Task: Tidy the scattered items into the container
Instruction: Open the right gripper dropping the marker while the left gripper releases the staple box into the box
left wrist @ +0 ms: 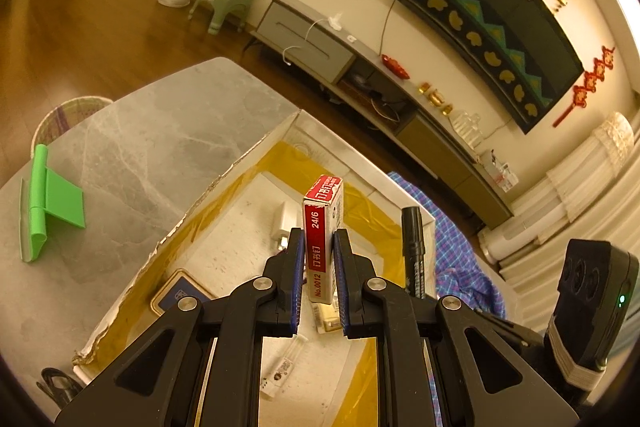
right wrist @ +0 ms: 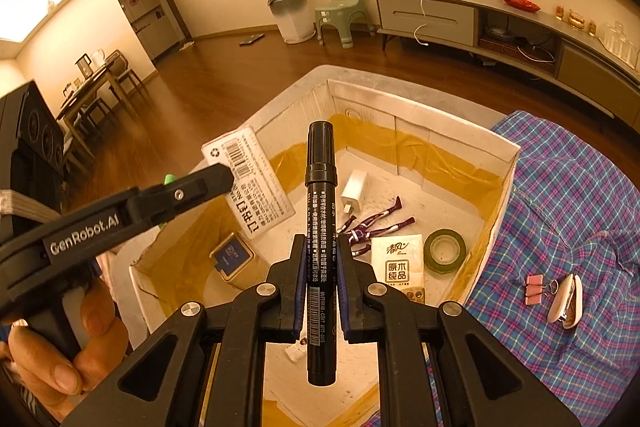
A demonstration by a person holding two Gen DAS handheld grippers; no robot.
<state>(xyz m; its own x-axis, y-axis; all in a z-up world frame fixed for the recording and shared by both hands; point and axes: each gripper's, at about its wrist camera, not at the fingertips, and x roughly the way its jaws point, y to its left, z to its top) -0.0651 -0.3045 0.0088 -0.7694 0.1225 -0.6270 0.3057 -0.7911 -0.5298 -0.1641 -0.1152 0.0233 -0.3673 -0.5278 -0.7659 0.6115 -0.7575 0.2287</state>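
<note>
Two tongs are both loaded above the open cardboard box (right wrist: 496, 155). Your left tongs (left wrist: 318, 247) are clamped on a red and white staple box (left wrist: 322, 227), which stands upright between the blue pads over the box's interior. Your right tongs (right wrist: 320, 251) grip a black marker (right wrist: 320, 211) around its barrel, cap pointing away from you, also above the box. From the right wrist view your left hand (right wrist: 60, 355) wraps the handle of the other tool at the lower left, with the staple box's barcoded back (right wrist: 252, 183) tilted over the box's near wall. Inside the box, on its white bottom, lie a white charger plug (right wrist: 354, 193), a purple and white tangle of cord (right wrist: 376, 225), a tissue packet (right wrist: 398, 263), a roll of green tape (right wrist: 444, 251) and a small blue tin (right wrist: 232, 255). A pink binder clip (right wrist: 534, 289) and a white oval case (right wrist: 566, 301) rest outside the box on the blue plaid cloth (right wrist: 580, 195) to its right, just beside each other. On the grey marble bench (left wrist: 132, 147) left of the box, well apart from it, lies a green plastic stand (left wrist: 46, 203).
</note>
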